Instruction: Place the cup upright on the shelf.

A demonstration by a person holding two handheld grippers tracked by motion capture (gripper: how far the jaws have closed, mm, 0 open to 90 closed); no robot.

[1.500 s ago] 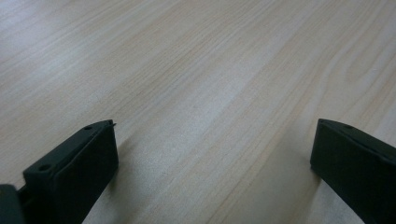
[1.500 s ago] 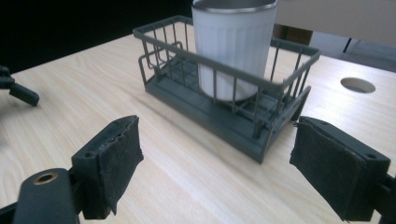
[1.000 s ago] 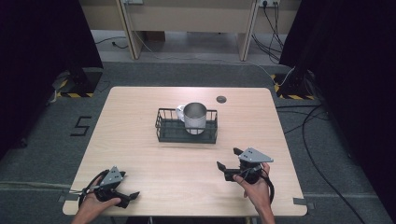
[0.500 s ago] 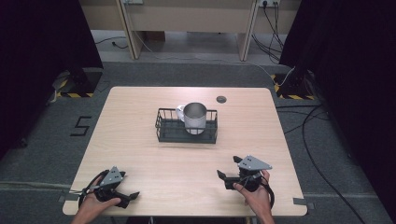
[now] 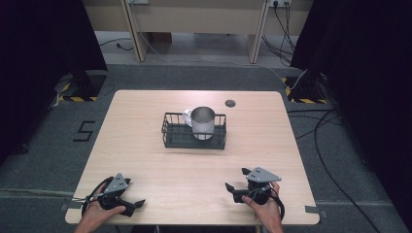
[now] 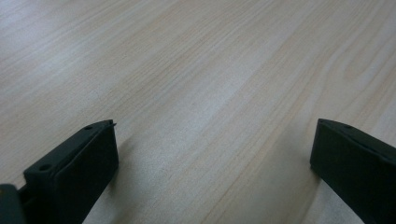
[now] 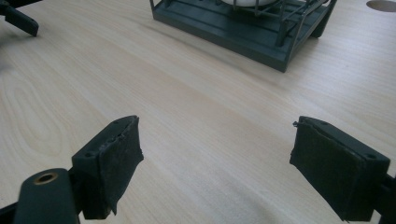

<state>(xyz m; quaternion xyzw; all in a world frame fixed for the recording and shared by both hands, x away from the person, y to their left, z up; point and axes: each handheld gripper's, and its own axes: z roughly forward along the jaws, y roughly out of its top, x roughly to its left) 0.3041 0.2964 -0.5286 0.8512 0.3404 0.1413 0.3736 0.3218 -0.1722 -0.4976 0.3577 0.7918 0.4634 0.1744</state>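
Right gripper (image 5: 236,181) has sunk toward the table's near edge, jaws wide and empty, wire basket (image 5: 194,136) well beyond

Pretty plain setup tbh. Pale rectangular wood-grain table (image 5: 145,121) in the middle, small round dark cable hole (image 5: 230,103) near its far right corner. Grey short-pile carpet floor (image 5: 350,194) all around, black figure 5 (image 5: 85,131) marked on it left of the table. Heavy black curtains on the left (image 5: 39,48) and right (image 5: 369,58). Beige wooden panelled desk (image 5: 194,17) along the back, pale floor beneath it. Yellow-and-black striped hazard tape (image 5: 77,98) at the foot of each curtain, loose black cables (image 5: 325,126) snaking across the carpet on the right. Even, soft overhead light, no harsh shadows.
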